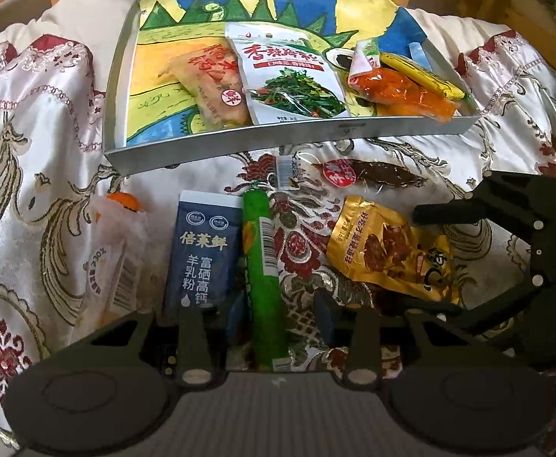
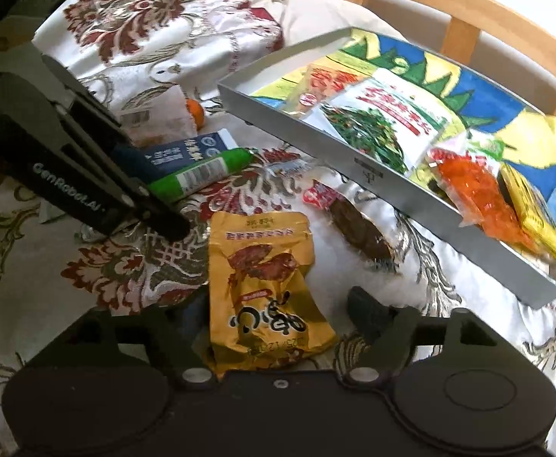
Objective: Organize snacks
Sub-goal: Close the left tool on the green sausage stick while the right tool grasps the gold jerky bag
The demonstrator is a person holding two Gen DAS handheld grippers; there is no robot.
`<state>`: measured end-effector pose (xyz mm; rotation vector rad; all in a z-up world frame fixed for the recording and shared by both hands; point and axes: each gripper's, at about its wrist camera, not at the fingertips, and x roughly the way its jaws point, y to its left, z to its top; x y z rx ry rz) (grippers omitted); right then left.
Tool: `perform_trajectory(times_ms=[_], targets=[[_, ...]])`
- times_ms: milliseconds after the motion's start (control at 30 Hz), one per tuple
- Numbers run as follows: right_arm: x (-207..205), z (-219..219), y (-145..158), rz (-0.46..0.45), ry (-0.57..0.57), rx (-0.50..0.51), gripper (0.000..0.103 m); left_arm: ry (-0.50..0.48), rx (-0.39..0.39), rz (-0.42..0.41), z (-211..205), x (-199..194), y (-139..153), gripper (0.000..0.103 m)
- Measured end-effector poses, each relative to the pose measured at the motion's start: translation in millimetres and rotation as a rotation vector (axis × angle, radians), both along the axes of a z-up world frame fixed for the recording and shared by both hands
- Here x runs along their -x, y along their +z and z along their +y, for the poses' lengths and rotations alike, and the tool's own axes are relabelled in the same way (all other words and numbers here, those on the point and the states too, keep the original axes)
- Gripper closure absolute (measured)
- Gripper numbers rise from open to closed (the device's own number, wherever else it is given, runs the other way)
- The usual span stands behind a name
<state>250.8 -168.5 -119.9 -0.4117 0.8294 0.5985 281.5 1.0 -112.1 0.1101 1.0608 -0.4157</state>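
while i hold over the bed, left fingers (image 1: 274, 316) astride green sausage stick (image 1: 264, 266), right fingers (image 2: 278, 312) part-open around gold packet (image 2: 266, 289), grip unclear on both

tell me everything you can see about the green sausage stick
The green sausage stick is a slim tube in glossy green plastic film with a white barcode label and a crimped, tied-off end. It lies flat on the embroidered satin cloth, outside the tray, its side against the dark blue milk powder sachet. It sits between the left claw fingers; whether the pads press on it cannot be told.
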Motion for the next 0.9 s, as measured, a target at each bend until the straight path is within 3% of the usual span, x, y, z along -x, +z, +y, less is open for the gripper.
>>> perform_trajectory(times_ms=[100,200,333,767,900], targets=[[5,4,2,-0.018,0.032,0.015,0.045,-0.004,-0.023,-0.008,-2,2,0,0.070],[8,9,2,-0.030,0.047,0.038,0.048,0.009,-0.018,-0.008,-1,3,4,0.083],[10,12,3,-0.043,0.059,0.067,0.054,0.031,0.009,0.009,1,4,7,0.084],[41,29,0,-0.309,0.213,0.324,0.058,0.065,0.076,-0.040,2,11,24,0.085],[42,26,8,-0.360,0.199,0.305,0.058,0.107,0.109,-0.098,6,11,32,0.085]])
